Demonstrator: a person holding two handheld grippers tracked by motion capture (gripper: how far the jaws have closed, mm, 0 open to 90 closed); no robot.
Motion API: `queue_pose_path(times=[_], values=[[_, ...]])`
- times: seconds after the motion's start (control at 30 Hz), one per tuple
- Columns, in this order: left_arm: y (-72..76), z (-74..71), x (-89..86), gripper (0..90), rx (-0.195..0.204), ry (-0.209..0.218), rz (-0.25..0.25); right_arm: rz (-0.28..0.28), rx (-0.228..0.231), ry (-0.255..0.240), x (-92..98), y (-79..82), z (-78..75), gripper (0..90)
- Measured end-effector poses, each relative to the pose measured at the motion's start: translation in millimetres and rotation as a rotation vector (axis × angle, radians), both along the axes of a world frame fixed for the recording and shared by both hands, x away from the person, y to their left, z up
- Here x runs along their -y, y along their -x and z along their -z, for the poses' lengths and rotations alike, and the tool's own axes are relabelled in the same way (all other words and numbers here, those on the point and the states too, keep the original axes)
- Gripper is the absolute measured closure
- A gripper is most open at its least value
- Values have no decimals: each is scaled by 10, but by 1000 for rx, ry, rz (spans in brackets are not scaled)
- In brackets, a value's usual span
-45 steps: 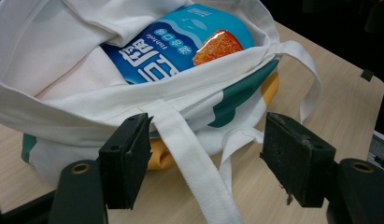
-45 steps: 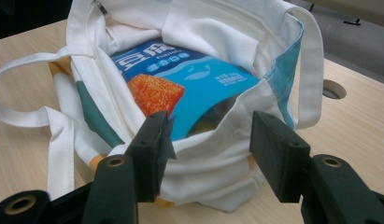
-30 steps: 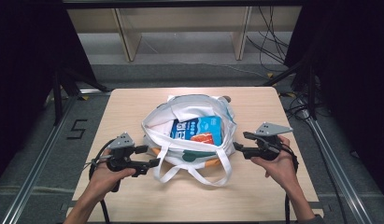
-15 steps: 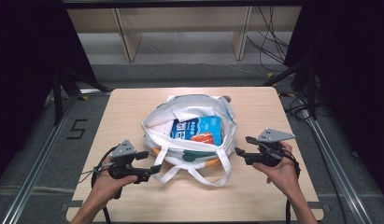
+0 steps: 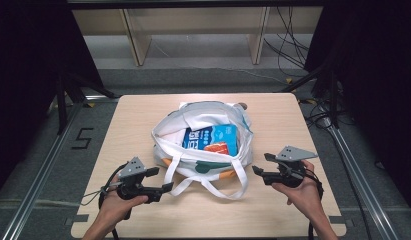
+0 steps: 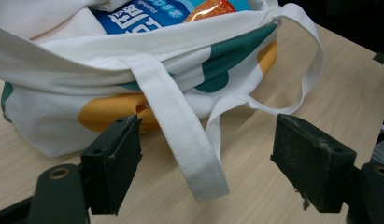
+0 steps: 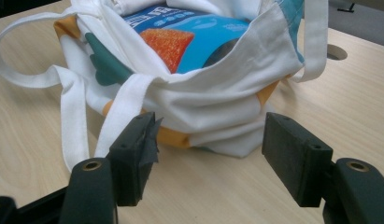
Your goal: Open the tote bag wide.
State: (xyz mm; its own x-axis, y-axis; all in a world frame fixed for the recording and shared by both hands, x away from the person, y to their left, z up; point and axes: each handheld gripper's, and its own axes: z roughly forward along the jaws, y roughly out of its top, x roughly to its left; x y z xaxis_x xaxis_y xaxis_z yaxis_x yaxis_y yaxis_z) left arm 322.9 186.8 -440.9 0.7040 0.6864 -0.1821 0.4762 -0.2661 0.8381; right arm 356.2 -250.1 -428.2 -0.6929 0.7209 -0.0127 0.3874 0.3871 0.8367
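Wooden table (image 5: 143, 115), white tote bag (image 5: 203, 145) seemingly holding a blue packet (image 5: 213, 137), left hand-held gripper (image 5: 160, 180) and right hand-held gripper (image 5: 260, 164) both spread wide, empty.

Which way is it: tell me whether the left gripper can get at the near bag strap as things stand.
Probably yes. The left gripper is open, and the strap lies loose on the bare table between its jaws, nothing in between. The bag sits just behind.

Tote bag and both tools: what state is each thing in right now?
Tote bag: lying on the table, mouth open.
Blue package: inside the bag, partly showing.
Bag handle: slack, resting on the table.
Left tool: open, holding nothing.
Right tool: open, holding nothing.
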Motion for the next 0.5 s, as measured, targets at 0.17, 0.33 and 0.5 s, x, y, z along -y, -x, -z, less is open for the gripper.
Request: queue_pose_path(times=[0.17,0.33,0.5], values=[[80,60,-13,227,23,8,-10,11,-10,-14,-3,79,42,364],[140,160,-4,214,6,15,-29,-12,-11,-9,15,149,100,362],[184,247,7,207,3,11,-19,-2,-30,-27,0,236,165,362]])
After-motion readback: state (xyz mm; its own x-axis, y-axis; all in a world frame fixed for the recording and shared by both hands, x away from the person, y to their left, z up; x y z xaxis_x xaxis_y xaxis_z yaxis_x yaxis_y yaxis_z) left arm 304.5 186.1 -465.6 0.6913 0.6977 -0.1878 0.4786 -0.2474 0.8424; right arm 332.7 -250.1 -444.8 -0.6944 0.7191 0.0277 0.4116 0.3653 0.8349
